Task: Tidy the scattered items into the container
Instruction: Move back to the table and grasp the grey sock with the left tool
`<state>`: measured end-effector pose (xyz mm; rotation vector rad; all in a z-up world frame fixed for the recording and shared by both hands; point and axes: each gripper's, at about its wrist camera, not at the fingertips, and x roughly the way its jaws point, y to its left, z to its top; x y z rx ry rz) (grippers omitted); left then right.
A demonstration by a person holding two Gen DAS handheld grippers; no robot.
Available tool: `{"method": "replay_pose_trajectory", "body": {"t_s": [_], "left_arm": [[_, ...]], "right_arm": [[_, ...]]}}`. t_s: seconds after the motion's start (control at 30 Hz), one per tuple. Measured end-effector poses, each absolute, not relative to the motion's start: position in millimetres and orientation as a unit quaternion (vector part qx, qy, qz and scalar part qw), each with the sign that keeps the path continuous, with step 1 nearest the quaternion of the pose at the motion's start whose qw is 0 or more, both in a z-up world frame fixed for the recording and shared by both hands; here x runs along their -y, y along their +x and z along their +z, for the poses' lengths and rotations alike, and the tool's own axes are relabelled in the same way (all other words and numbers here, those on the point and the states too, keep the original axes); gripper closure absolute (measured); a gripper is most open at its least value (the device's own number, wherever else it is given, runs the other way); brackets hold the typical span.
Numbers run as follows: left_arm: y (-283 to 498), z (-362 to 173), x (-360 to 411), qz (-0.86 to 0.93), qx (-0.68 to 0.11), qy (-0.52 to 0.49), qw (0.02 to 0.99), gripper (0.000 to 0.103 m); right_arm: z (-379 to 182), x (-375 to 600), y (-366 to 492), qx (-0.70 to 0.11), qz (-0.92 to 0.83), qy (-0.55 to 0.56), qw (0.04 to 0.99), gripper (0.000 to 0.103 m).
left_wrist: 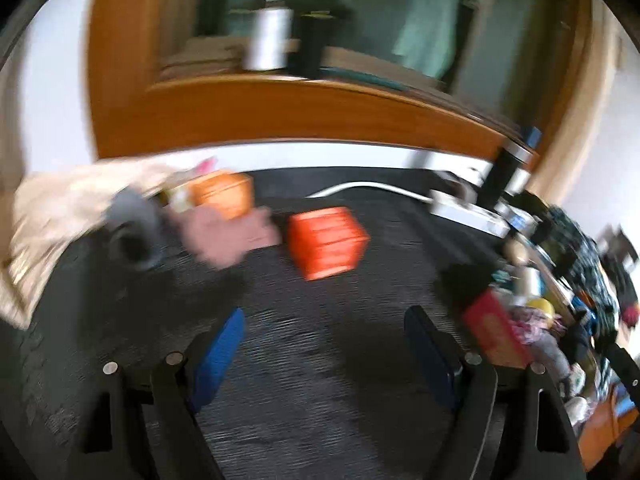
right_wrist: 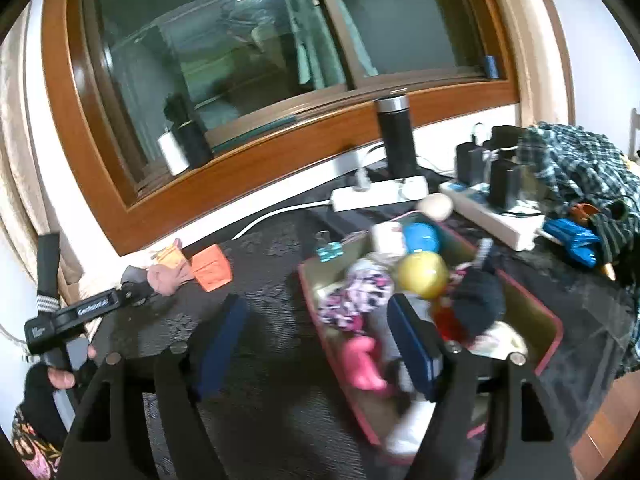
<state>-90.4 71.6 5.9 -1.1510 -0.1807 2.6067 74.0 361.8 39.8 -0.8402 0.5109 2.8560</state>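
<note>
An orange-red box [left_wrist: 326,242] lies on the dark table ahead of my left gripper [left_wrist: 324,332], which is open and empty. A pink cloth [left_wrist: 230,236], a grey item [left_wrist: 132,224] and a lighter orange box [left_wrist: 226,194] lie further left. The left view is blurred. In the right wrist view the red-rimmed container [right_wrist: 554,332] holds a yellow ball [right_wrist: 422,274], a blue ball [right_wrist: 420,238], a patterned cloth [right_wrist: 360,296], a dark sock [right_wrist: 478,300] and a pink toy [right_wrist: 364,362]. My right gripper [right_wrist: 316,320] is open and empty over the container's left edge. The orange-red box [right_wrist: 212,268] and pink cloth [right_wrist: 168,278] lie to the left.
White power strips [right_wrist: 380,194] with chargers and a black flask [right_wrist: 396,140] stand along the window sill. A plaid cloth [right_wrist: 580,168] and a blue packet [right_wrist: 574,240] lie at the right. The other hand-held gripper [right_wrist: 76,314] shows at the left. A binder clip [right_wrist: 330,248] lies by the container.
</note>
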Motion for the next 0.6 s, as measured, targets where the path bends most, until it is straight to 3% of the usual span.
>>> {"method": "replay_pose_trajectory", "body": {"t_s": [0.3, 0.6], "left_arm": [[-107, -24, 45, 0.903, 0.124, -0.409, 0.039, 0.019], [-147, -33, 67, 0.897, 0.146, -0.416, 0.012, 0.019]], "right_arm": [[40, -315, 32, -0.154, 0.940, -0.303, 0.033, 0.025], [26, -296, -6, -0.146, 0.933, -0.327, 0.023, 0.024]]}}
